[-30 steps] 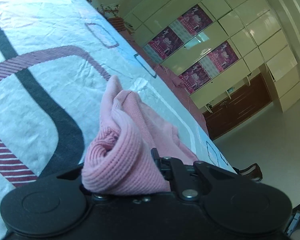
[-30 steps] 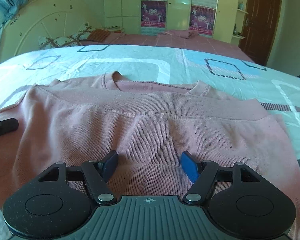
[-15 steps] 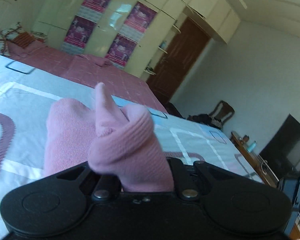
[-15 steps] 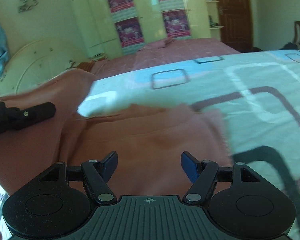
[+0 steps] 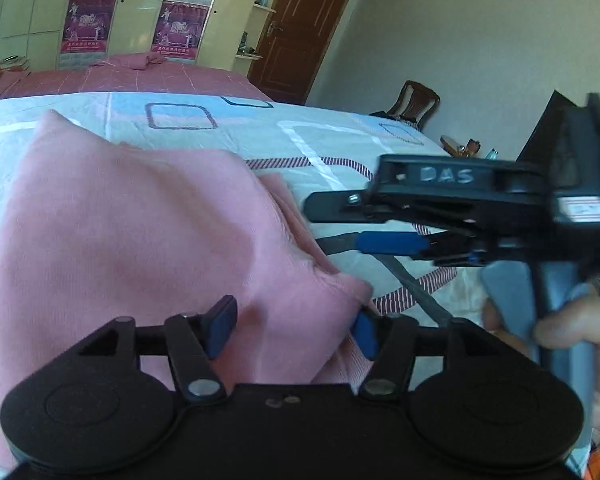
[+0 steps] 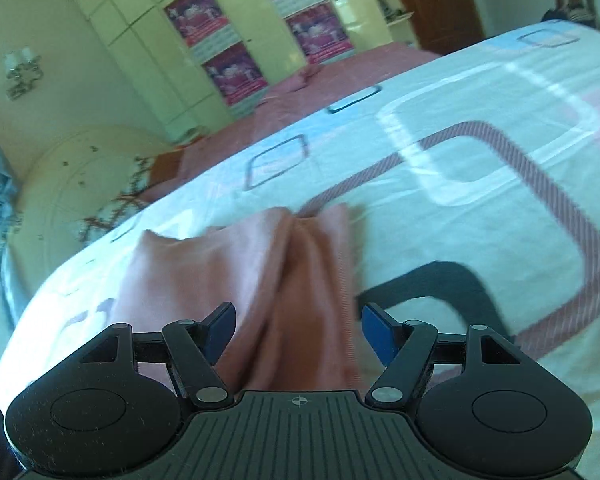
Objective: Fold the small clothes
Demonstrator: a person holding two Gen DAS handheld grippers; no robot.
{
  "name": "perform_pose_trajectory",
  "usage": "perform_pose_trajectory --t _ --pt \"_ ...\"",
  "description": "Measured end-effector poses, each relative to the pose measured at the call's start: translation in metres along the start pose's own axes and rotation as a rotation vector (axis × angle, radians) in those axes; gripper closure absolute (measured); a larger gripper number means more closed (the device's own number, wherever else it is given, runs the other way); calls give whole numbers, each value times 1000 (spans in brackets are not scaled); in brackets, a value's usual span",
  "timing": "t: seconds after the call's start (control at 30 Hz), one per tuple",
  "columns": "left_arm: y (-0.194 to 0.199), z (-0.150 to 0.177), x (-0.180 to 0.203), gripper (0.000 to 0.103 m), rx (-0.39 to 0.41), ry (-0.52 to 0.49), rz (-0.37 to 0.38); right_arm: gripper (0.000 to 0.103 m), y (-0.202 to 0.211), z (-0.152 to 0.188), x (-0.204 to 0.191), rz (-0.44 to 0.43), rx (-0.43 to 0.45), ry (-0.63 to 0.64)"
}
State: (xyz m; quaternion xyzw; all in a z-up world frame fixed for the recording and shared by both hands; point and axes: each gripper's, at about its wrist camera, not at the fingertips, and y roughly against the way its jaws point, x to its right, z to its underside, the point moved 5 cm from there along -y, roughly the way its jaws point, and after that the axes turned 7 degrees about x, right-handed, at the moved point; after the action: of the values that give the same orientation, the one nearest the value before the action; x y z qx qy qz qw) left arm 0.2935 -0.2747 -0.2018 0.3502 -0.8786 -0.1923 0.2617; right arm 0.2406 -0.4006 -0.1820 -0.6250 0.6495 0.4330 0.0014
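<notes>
A pink knit sweater point(image 5: 140, 240) lies folded over on the patterned bedsheet point(image 5: 340, 140). My left gripper point(image 5: 292, 330) is open, its blue pads standing either side of the sweater's near folded edge, gripping nothing. My right gripper point(image 6: 298, 330) is open above the sweater's bunched end point(image 6: 260, 280). In the left wrist view the right gripper point(image 5: 332, 222) comes in from the right, held by a hand, with its fingers just beside the sweater's right edge.
The bed's white sheet point(image 6: 480, 184) with striped loops spreads right and far. A headboard point(image 6: 80, 176) is at the left, wardrobes point(image 6: 220, 40) behind. A chair point(image 5: 414, 102) and dark door point(image 5: 300, 20) stand beyond the bed.
My left gripper has opened and let go of the bunched sweater, which now lies spread on the sheet. The right gripper has swung round to the sweater's right side.
</notes>
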Motion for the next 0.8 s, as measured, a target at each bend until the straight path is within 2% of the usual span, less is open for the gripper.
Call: perform_pose_trajectory --t 0.23,0.33,0.47,0.5,0.53,0.57,0.7,0.73,0.8 --pt "52 -18 -36 41 91 70 -122 34 -36 18 -13 -60 -118 -34" --pt "70 -26 -55 40 126 117 -167 34 -41 23 -16 -78 -136 -53" --pt "77 -28 -71 37 136 116 -226 35 -45 22 -18 -108 -146 -64" --pt "76 -27 -76 37 131 128 -239 45 -48 21 -19 -106 -145 -55" --pt "74 -27 -80 37 130 143 -249 66 -55 20 -19 -105 -146 -53" --pt "74 -27 -85 37 131 158 -257 76 -59 19 -19 -103 -149 -63" --pt "70 -25 -93 37 124 169 -267 87 -69 16 -12 -89 -142 -97" --pt "72 -23 -96 37 121 167 -268 92 -70 16 -13 -80 -143 -91" --pt "69 -25 -95 37 127 171 -261 93 -67 12 -18 -55 -119 -55"
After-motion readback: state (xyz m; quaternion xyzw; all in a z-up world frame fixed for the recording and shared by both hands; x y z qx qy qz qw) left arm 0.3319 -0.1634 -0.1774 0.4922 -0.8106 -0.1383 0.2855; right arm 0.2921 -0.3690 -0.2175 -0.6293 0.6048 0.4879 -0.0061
